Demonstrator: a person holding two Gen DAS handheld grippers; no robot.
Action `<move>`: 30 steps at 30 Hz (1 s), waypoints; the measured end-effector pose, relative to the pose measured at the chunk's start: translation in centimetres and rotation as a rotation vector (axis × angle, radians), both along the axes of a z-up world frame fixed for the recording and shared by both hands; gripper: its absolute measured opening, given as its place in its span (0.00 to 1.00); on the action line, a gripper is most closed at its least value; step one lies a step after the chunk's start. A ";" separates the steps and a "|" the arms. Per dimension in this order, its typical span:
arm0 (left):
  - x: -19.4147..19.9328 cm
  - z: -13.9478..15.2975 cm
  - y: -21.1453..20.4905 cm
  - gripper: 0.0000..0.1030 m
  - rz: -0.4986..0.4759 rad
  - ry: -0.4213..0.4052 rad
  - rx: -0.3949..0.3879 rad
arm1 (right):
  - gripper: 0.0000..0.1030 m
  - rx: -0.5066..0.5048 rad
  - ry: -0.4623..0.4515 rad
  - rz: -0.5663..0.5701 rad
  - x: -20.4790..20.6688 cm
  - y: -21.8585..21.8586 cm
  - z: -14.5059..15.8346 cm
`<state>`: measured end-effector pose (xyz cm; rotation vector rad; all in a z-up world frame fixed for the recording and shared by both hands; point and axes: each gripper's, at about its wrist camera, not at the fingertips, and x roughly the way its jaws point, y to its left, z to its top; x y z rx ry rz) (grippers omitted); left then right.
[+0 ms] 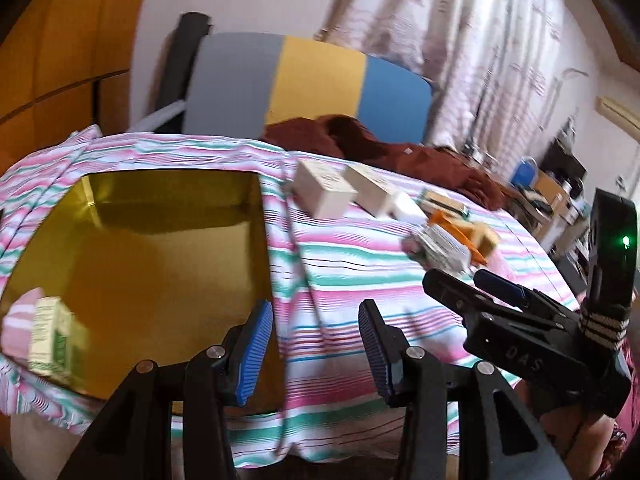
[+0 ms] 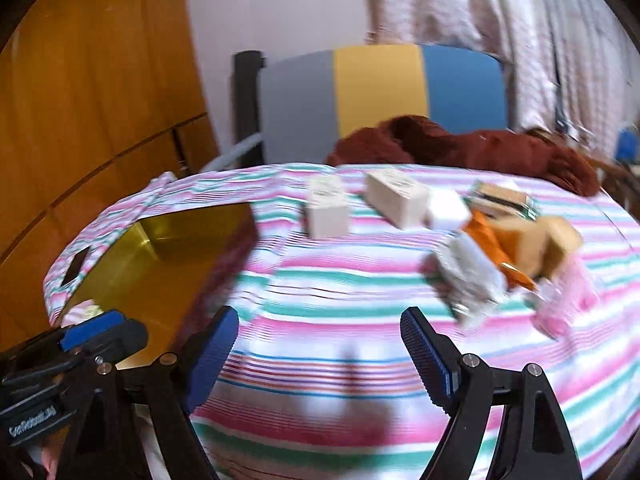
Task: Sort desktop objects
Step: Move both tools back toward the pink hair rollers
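Both jaws spread wide, nothing held; right gripper (image 2: 320,354) is best lined up square on cream box (image 2: 327,209), upper middle.

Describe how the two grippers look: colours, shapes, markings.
Both are black plastic linkage frames with silver pivot pins and ribbed blue pads on the jaws. The left gripper bears white lettering on its body in the right view. The right gripper shows embossed letters, a green light and striped cord wrapping.

Letters "DAS" embossed on the black body of the right tool (image 1: 460,284) (faint); box labels too blurred to read.
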<state>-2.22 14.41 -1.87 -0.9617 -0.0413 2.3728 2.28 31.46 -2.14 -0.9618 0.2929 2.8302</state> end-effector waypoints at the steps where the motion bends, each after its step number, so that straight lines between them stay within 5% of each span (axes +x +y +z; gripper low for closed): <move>1: 0.0 -0.1 0.6 0.44 -0.008 0.000 -0.006 | 0.81 -0.001 -0.003 -0.014 0.2 0.6 -0.2; 30: 2.8 -2.1 22.6 0.44 -0.407 -0.012 -0.083 | 0.83 -0.038 -0.058 -0.539 8.6 21.4 -3.7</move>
